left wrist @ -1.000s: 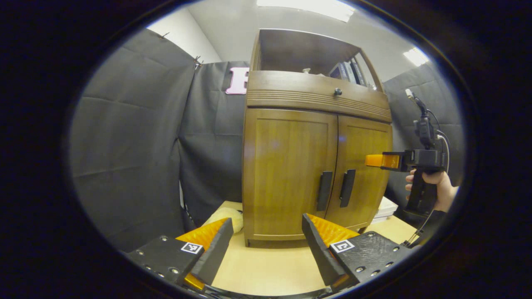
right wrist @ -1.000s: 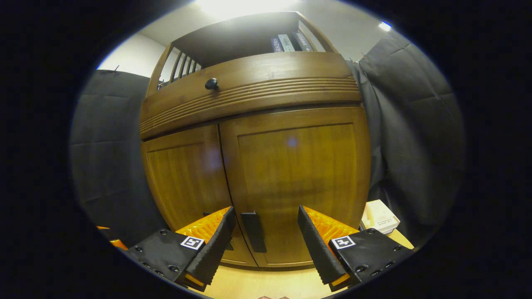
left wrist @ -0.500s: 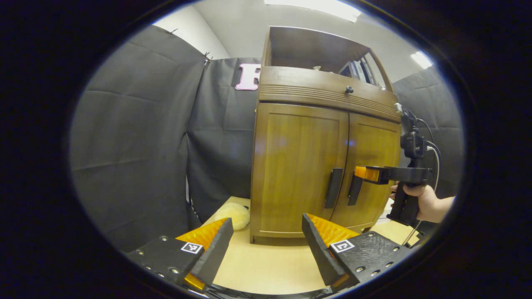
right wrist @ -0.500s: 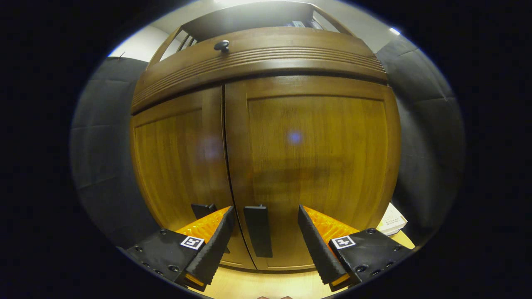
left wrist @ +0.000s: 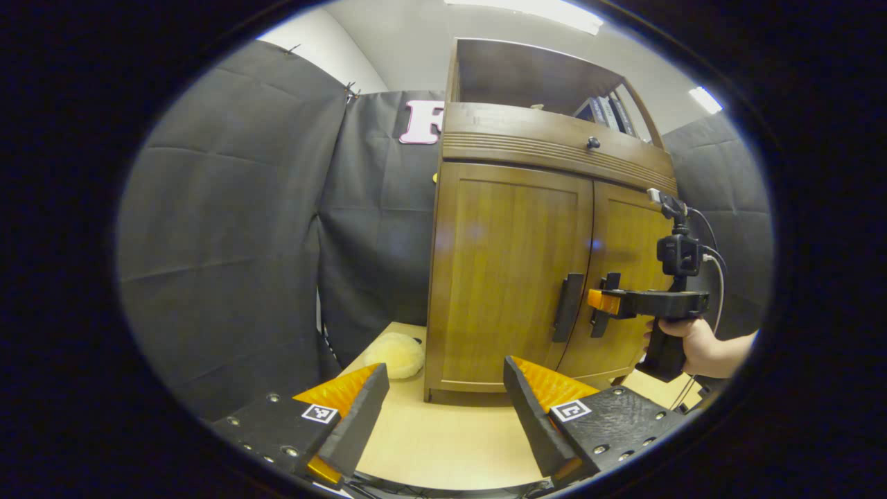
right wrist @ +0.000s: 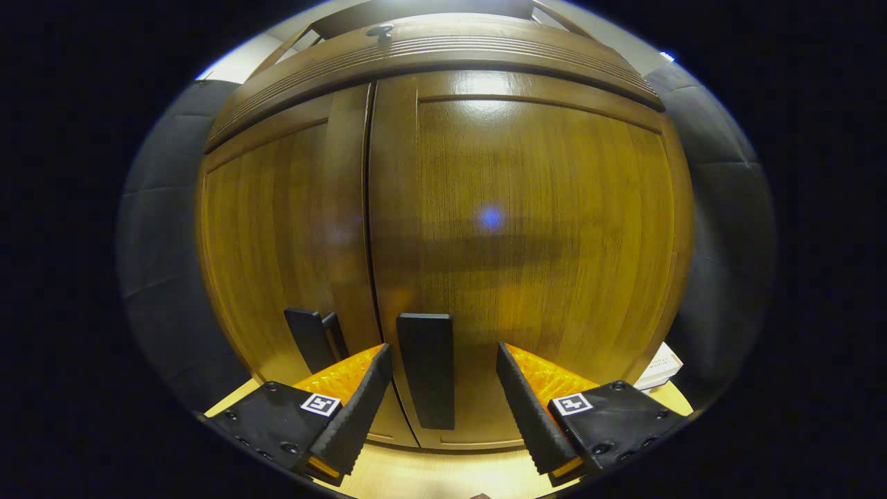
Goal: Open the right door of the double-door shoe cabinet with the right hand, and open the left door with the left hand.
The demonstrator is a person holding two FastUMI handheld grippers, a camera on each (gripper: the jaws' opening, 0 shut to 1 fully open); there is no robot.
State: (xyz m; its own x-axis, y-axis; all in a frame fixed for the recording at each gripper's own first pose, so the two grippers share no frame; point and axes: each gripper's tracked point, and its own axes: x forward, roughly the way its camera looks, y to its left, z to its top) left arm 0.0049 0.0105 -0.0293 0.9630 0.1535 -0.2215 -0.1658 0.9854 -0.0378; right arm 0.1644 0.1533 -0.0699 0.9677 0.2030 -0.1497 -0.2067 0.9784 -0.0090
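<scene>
We see a warm brown wooden shoe cabinet (left wrist: 513, 270) with vertical grain; its right door (right wrist: 533, 263) glows golden-brown at frame centre, bearing a black bar handle (right wrist: 426, 367), and a small black round knob (left wrist: 593, 143) sits upper right. Our left gripper (left wrist: 443, 416) at the bottom has black fingers (left wrist: 360, 416) backed with ribbed orange and black-and-white square markers. A pale yellow fluffy object (left wrist: 395, 355) lies on the light tan tabletop (left wrist: 443, 443)
</scene>
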